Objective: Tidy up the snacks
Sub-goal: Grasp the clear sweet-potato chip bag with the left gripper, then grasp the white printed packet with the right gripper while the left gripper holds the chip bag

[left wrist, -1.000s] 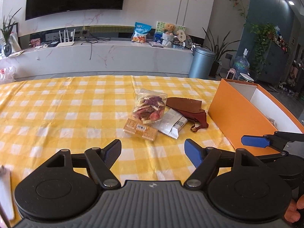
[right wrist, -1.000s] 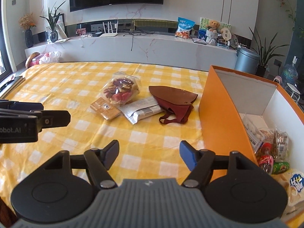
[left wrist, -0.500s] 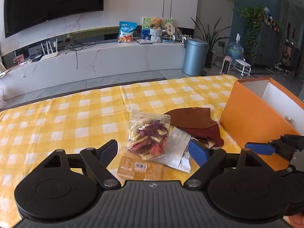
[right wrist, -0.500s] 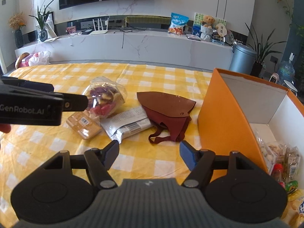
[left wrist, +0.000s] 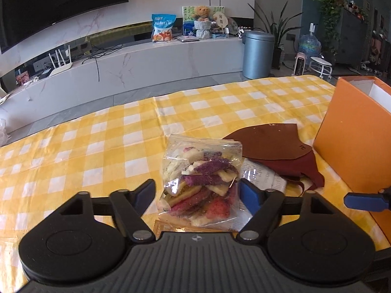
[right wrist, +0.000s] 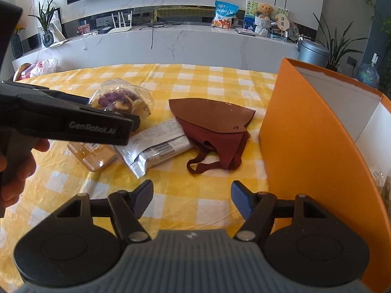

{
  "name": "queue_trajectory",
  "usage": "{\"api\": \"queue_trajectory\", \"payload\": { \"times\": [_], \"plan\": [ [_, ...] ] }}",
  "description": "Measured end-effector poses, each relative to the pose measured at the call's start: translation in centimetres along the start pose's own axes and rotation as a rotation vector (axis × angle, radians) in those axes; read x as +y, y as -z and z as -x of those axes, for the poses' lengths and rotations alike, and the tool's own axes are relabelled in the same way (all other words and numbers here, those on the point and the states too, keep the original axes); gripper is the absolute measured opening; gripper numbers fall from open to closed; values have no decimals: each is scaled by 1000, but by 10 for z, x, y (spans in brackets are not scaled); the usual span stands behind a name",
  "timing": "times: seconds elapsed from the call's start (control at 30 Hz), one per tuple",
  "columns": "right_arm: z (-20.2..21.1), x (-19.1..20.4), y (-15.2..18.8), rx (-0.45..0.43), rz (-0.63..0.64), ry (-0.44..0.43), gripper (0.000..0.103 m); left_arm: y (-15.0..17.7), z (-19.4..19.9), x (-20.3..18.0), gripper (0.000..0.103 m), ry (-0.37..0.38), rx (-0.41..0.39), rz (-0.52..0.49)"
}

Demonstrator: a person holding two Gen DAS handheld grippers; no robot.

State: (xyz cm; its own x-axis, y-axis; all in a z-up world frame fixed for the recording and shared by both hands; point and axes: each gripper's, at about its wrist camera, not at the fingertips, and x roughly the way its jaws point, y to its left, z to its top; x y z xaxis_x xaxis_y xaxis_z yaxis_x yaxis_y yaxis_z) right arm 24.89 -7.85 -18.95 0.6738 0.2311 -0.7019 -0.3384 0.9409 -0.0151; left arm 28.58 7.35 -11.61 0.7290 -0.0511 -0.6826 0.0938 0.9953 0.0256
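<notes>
A clear bag of dried fruit chips (left wrist: 200, 183) lies on the yellow checked tablecloth (left wrist: 97, 151). My left gripper (left wrist: 196, 195) is open, its fingers on either side of the bag's near end. The bag also shows in the right wrist view (right wrist: 122, 99), partly behind the left gripper's body (right wrist: 73, 122). A tan biscuit packet (right wrist: 94, 155) and a silver wrapper (right wrist: 156, 145) lie beside it. My right gripper (right wrist: 191, 199) is open and empty above the cloth, next to the orange box (right wrist: 310, 131).
A dark red leather pouch (right wrist: 215, 122) lies between the snacks and the orange box. The box wall stands tall at the right (left wrist: 354, 141), with snacks inside at its far right edge. The tip of the right gripper (left wrist: 366, 201) shows low at the right.
My left gripper has moved forward and right over the table until its open fingers flank the fruit chip bag. My right gripper has shifted slightly forward and stays open.
</notes>
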Motion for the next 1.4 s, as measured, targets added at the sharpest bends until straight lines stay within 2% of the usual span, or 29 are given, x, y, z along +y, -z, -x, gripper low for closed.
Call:
{"api": "queue_trajectory", "payload": {
  "times": [0.1,0.27,0.5,0.6,0.77,0.93,1.07,1.2,1.27,1.4],
  "plan": [
    [-3,-1,1,2,-6,-7,69,1,1,0,72,8,-6,-3],
    [-4,1,-1,-11,-23,-26,69,2,9,5,66,-31,-9,31],
    [-16,15,-18,-21,-48,-80,69,9,37,34,66,-89,-22,125],
    [-26,22,-25,4,-96,-99,69,14,48,45,66,-106,-24,166],
    [-44,34,-33,49,-193,-97,75,20,61,58,66,-124,-29,200],
    [-59,41,-45,43,-236,-25,83,28,67,65,66,-129,-25,225],
    [-71,49,-54,36,-242,61,82,32,68,68,66,-126,-13,249],
    [-78,56,-55,18,-173,146,71,33,68,71,66,-120,-8,259],
    [-77,54,-55,5,-166,146,62,34,69,71,66,-117,-8,264],
    [-79,43,-62,20,-167,130,53,36,73,71,66,-105,-13,278]
  ]
}}
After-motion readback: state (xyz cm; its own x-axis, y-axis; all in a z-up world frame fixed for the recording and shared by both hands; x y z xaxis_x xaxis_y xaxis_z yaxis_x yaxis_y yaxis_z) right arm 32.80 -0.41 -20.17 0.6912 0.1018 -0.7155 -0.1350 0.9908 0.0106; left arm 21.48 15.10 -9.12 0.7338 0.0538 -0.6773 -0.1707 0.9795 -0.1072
